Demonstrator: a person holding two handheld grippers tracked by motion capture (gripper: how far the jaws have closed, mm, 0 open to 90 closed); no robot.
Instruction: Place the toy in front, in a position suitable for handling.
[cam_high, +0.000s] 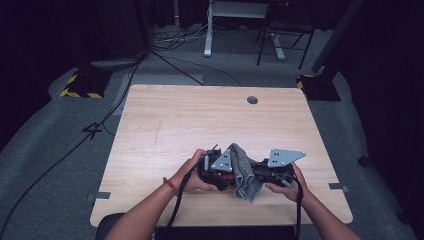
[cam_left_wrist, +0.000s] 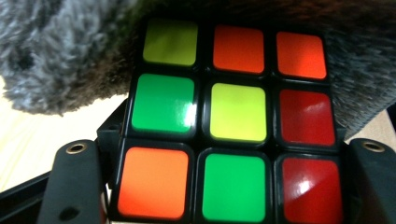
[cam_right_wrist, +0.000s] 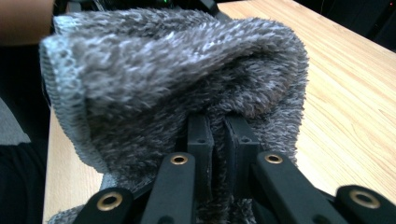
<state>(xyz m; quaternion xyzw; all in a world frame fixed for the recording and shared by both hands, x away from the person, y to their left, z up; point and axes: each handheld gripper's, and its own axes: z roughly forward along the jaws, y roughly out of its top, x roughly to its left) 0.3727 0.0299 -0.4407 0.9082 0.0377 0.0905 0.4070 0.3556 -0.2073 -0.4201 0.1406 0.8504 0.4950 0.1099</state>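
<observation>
Wooden table (cam_high: 175, 120) is carrying the work: left gripper (cam_high: 220, 170) is clamping the cube (cam_left_wrist: 229, 121), right gripper (cam_high: 267, 172) is pinching the cloth (cam_right_wrist: 177, 74); rubbing gently should keep both grips.

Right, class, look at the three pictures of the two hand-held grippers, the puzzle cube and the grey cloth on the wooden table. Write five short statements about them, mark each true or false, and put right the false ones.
1. The left gripper is closed on a puzzle cube. True.
2. The centre sticker of the cube face seen in the left gripper view is blue. False: it is yellow.
3. The right gripper pinches a fluffy grey cloth. True.
4. The cloth lies spread flat at the far edge of the table. False: it is bunched between the two grippers, near the person's edge.
5. The cloth hangs against the cube. True.
</observation>
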